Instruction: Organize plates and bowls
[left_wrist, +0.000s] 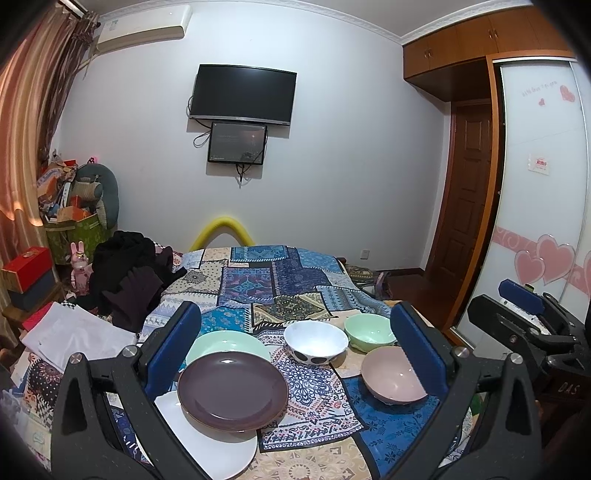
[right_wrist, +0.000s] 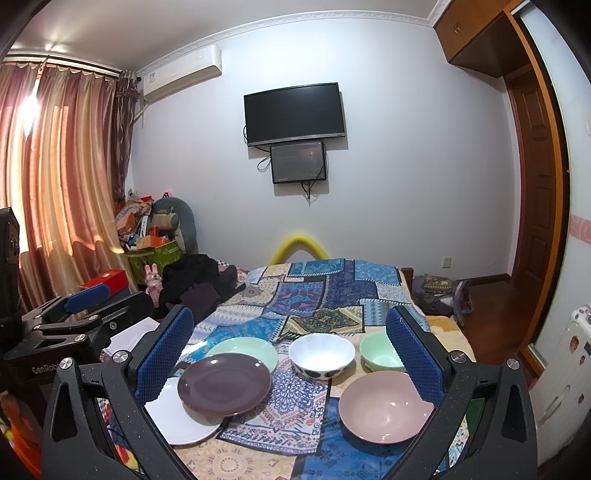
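Observation:
On the patchwork cloth a dark purple plate (left_wrist: 232, 390) (right_wrist: 224, 383) rests overlapping a white plate (left_wrist: 212, 443) (right_wrist: 181, 417) and a mint green plate (left_wrist: 231, 345) (right_wrist: 245, 349). To the right stand a white bowl with black dots (left_wrist: 316, 341) (right_wrist: 321, 355), a mint green bowl (left_wrist: 369, 331) (right_wrist: 380, 352) and a pink bowl (left_wrist: 393, 373) (right_wrist: 386, 406). My left gripper (left_wrist: 295, 354) is open and empty above the dishes. My right gripper (right_wrist: 291, 350) is open and empty, also seen at the right of the left wrist view (left_wrist: 532, 314).
The dishes sit on a bed with a blue patchwork cover (left_wrist: 280, 280). Dark clothes (left_wrist: 129, 280) and white paper (left_wrist: 74, 332) lie at the left. A wardrobe with a sliding door (left_wrist: 535, 184) is at the right, a TV (left_wrist: 242, 94) on the far wall.

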